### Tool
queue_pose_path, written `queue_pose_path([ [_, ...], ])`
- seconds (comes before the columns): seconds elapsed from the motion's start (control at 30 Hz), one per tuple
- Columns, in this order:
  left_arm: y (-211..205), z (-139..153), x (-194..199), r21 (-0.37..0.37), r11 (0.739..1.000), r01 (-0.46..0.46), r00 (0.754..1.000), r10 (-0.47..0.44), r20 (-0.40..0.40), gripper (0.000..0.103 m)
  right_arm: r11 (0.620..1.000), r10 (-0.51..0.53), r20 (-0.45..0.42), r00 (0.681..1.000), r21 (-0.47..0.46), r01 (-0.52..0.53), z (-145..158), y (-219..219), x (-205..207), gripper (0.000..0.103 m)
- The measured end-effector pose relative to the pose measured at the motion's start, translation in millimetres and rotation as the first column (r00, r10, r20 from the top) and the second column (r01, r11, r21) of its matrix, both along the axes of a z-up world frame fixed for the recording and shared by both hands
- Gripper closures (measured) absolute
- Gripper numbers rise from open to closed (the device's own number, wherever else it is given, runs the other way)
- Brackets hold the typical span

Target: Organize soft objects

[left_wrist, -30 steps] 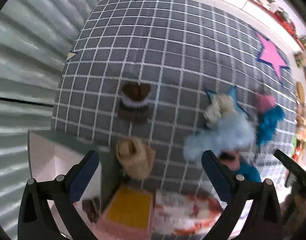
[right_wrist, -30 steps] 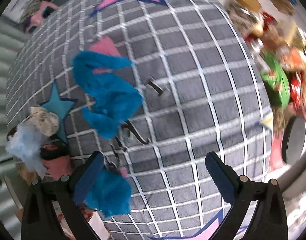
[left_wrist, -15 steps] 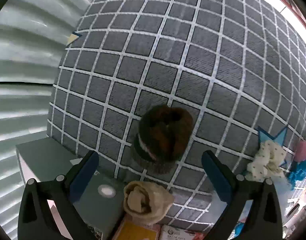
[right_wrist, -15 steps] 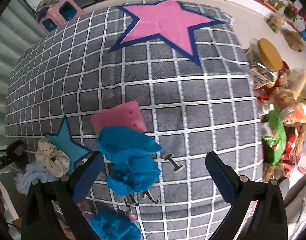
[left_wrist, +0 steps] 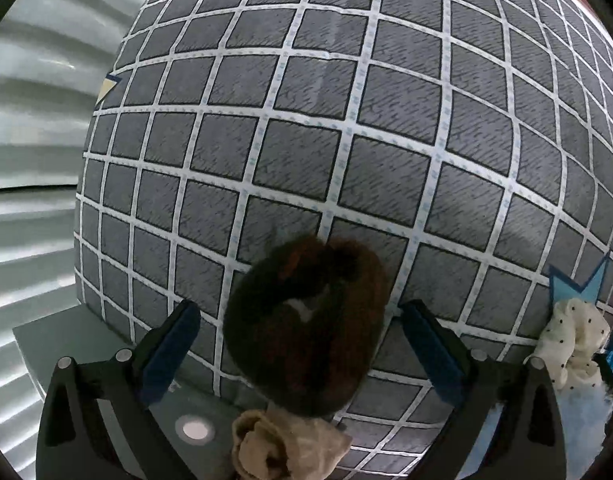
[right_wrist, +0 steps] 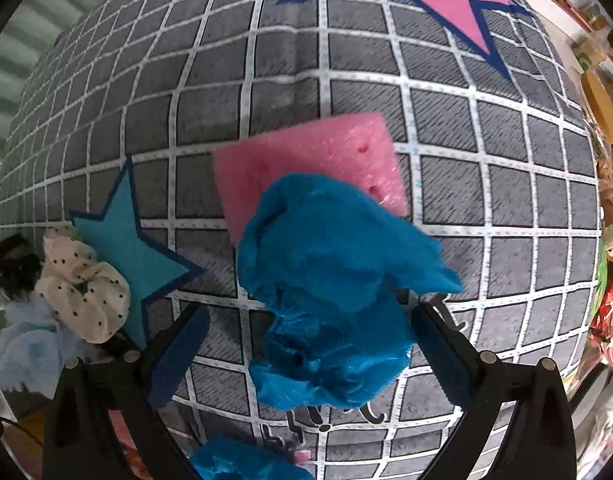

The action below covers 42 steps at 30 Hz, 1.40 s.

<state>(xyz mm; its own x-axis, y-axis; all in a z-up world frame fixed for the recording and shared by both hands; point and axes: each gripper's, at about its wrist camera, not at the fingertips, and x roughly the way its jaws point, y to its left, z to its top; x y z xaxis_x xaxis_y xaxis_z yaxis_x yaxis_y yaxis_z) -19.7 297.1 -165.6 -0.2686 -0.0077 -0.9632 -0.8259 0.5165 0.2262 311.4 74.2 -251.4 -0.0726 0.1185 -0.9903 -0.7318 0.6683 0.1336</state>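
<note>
Your left gripper [left_wrist: 300, 344] is spread wide, the brown scrunchie [left_wrist: 306, 324] lying between its jaws on the rug [left_wrist: 386, 120]. Your right gripper [right_wrist: 306, 344] is likewise released, straddling the blue cloth [right_wrist: 330, 292]; the pink sponge [right_wrist: 306, 160] lies just beyond.

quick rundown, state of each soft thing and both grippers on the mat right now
left gripper: open, fingers either side of the brown scrunchie
brown scrunchie: lying on the mat, not gripped
beige cloth: crumpled at the mat's edge
right gripper: open around the blue crumpled cloth
blue crumpled cloth: bunched, overlapping the pink sponge
pink sponge: flat on the mat
dotted scrunchie: lying beside the teal star
</note>
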Motion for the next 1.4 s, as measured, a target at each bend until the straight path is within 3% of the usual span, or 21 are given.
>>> queue_pose_path([
  [0.03, 1, 1, 2, -0.007, 1.0, 0.003, 1.0, -0.002, 0.014, 0.008, 1.0, 0.005, 0.007, 1.0, -0.004, -0.005, -6, -3, -1, 0.003],
  [0.13, -5, 10, 20, -0.029, 0.999, 0.022, 0.999, -0.021, 0.041, 0.03, 1.0, 0.029, 0.054, 0.998, -0.013, -0.029, -2, 0, -20, 0.021],
  [0.2, -11, 14, 29, -0.031, 0.997, 0.068, 0.998, -0.067, 0.02, 0.053, 0.999, 0.031, 0.067, 0.997, 0.006, -0.032, 6, -2, -25, 0.054],
  [0.27, -24, 18, 47, -0.018, 0.994, 0.112, 0.994, -0.112, 0.004, 0.059, 0.999, 0.018, 0.046, 0.999, 0.03, -0.019, 11, -5, -22, 0.067],
  [0.33, -32, 26, 54, -0.007, 0.99, 0.141, 0.99, -0.141, 0.013, 0.063, 0.999, -0.013, 0.006, 1.0, 0.052, 0.013, 14, -11, -15, 0.074],
  [0.47, -49, 55, 66, 0.014, 0.989, 0.145, 0.987, -0.146, 0.062, 0.063, 0.996, -0.011, -0.016, 1.0, 0.09, 0.012, 25, -27, -5, 0.075],
  [0.77, -102, 124, 88, 0.072, 0.977, 0.202, 0.963, -0.212, 0.168, 0.063, 0.991, -0.024, -0.048, 0.999, 0.133, 0.031, 90, -31, 1, 0.075],
  [0.9, -131, 153, 99, 0.093, 0.968, 0.233, 0.948, -0.247, 0.2, 0.063, 0.99, 0.004, -0.056, 0.998, 0.144, 0.005, 96, -36, -10, 0.075],
  [1.0, -129, 157, 67, 0.101, 0.966, 0.24, 0.937, -0.257, 0.236, 0.063, 0.987, 0.028, -0.06, 0.998, 0.162, -0.018, 99, -36, -18, 0.075],
  [1.4, -127, 194, 17, 0.169, 0.951, 0.257, 0.917, -0.296, 0.268, 0.063, 0.953, 0.174, -0.039, 0.984, 0.26, -0.158, 159, -18, -85, 0.075],
])
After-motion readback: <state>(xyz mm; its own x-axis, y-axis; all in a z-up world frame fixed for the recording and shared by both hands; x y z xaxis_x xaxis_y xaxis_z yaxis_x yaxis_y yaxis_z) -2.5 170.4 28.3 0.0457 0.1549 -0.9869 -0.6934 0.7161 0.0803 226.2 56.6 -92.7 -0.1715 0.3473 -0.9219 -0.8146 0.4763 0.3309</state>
